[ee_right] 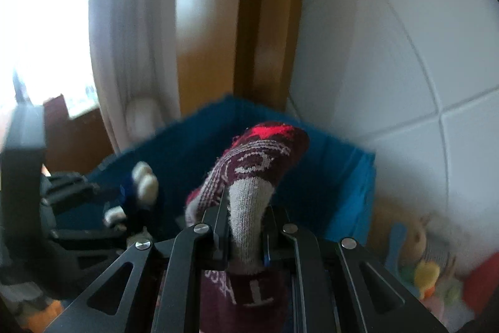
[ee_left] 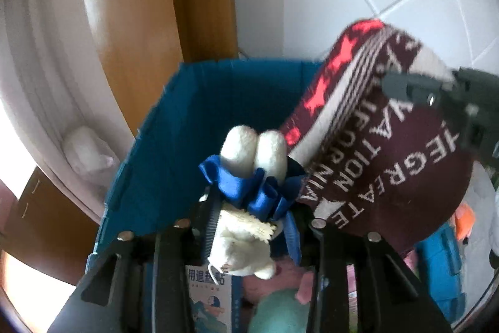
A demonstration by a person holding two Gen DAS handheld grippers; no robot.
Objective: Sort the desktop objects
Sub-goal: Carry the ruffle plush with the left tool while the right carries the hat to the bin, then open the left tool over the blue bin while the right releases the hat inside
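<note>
My left gripper (ee_left: 249, 223) is shut on a small white plush toy (ee_left: 246, 236) with a blue ruffle (ee_left: 249, 189), held over the open blue bin (ee_left: 174, 145). My right gripper (ee_right: 244, 227) is shut on a maroon sock (ee_right: 249, 208) with white lettering, red stars and a grey heel. The sock (ee_left: 389, 152) hangs to the right of the toy in the left wrist view, with the right gripper (ee_left: 436, 95) pinching its grey part. In the right wrist view the left gripper (ee_right: 124, 208) and toy (ee_right: 145, 180) sit at the left, over the blue bin (ee_right: 343, 177).
Below the left gripper lie a printed box (ee_left: 209, 295), a pale green round thing (ee_left: 280, 311) and pink items. A white tiled wall (ee_right: 405, 52) and a wooden frame (ee_right: 268, 21) stand behind the bin. Plush toys (ee_right: 424, 255) lie at the right.
</note>
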